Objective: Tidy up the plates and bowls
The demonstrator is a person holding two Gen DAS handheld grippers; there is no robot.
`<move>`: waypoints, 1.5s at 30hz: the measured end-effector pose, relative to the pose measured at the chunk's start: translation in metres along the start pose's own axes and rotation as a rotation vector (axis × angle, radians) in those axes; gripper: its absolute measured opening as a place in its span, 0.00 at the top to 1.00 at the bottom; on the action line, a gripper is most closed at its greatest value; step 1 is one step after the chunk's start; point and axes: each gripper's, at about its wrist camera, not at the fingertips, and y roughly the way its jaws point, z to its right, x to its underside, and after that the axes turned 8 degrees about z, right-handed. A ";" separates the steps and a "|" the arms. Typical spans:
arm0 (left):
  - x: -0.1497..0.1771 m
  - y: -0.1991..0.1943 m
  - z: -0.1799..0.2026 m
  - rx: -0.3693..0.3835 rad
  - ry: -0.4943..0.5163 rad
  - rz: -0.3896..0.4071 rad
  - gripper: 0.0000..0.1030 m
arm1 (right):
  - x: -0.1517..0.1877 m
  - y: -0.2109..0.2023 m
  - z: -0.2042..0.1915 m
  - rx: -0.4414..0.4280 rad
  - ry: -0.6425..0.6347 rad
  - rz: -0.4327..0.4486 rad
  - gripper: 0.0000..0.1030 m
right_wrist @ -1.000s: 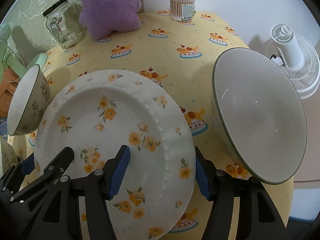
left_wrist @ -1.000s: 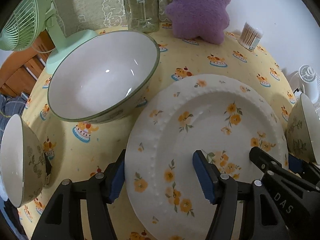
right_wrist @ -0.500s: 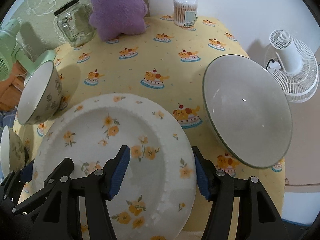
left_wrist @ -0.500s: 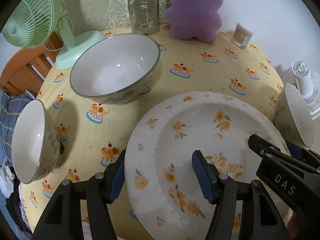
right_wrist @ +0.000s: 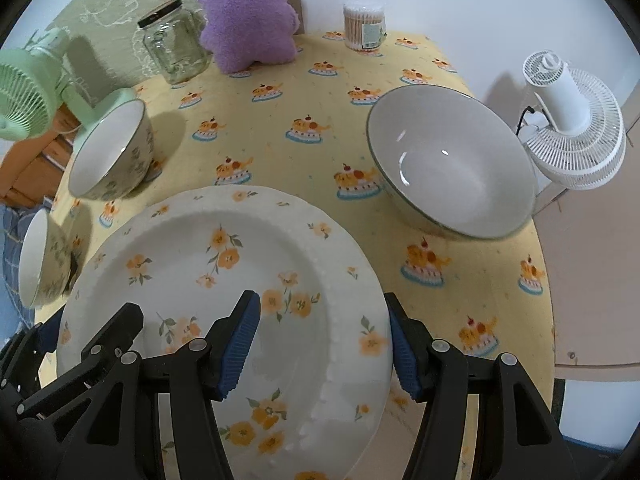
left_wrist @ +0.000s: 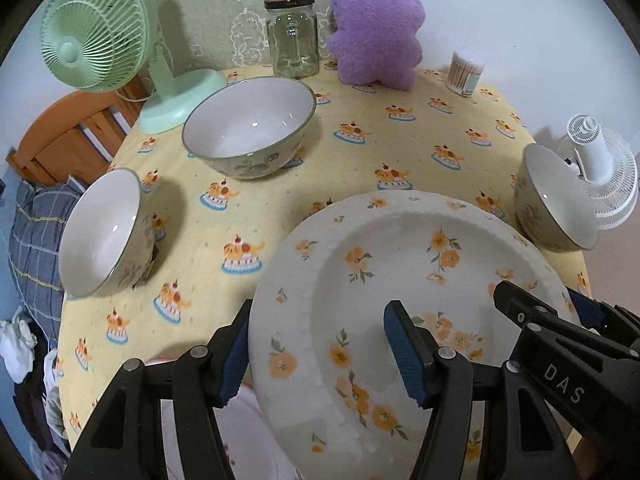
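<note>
Nearest: floral plate, white with orange flowers and a beaded rim, held tilted over the near edge of the table. Left gripper takes its left rim; jaws set wide, one blue pad at the outer edge, the other on the plate's inner face. Whether both pads press the plate, cannot tell. Right gripper sits the same way on the right rim, jaws wide, one pad over the plate face, the other just outside the edge; contact likewise unclear.

Mid table, yellow cloth with cake print: small bowl at the left edge; large bowl at the right edge; another bowl left of centre, farther back. All upright, apart from one another and from the plate.

Far side: green fan at the left, glass jar, purple plush, tub of cotton swabs. White fan stands off the table's right edge.
</note>
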 end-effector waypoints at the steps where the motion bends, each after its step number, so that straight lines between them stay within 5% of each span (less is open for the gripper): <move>1: 0.004 -0.005 0.001 0.003 -0.002 0.001 0.38 | 0.003 -0.005 0.001 0.001 -0.002 0.004 0.38; 25: 0.093 -0.056 0.025 0.172 0.133 -0.018 0.38 | 0.114 -0.085 0.025 0.166 0.118 0.035 0.38; 45: 0.120 -0.040 0.067 0.143 -0.010 -0.112 0.37 | 0.119 -0.072 0.076 0.127 0.054 0.001 0.38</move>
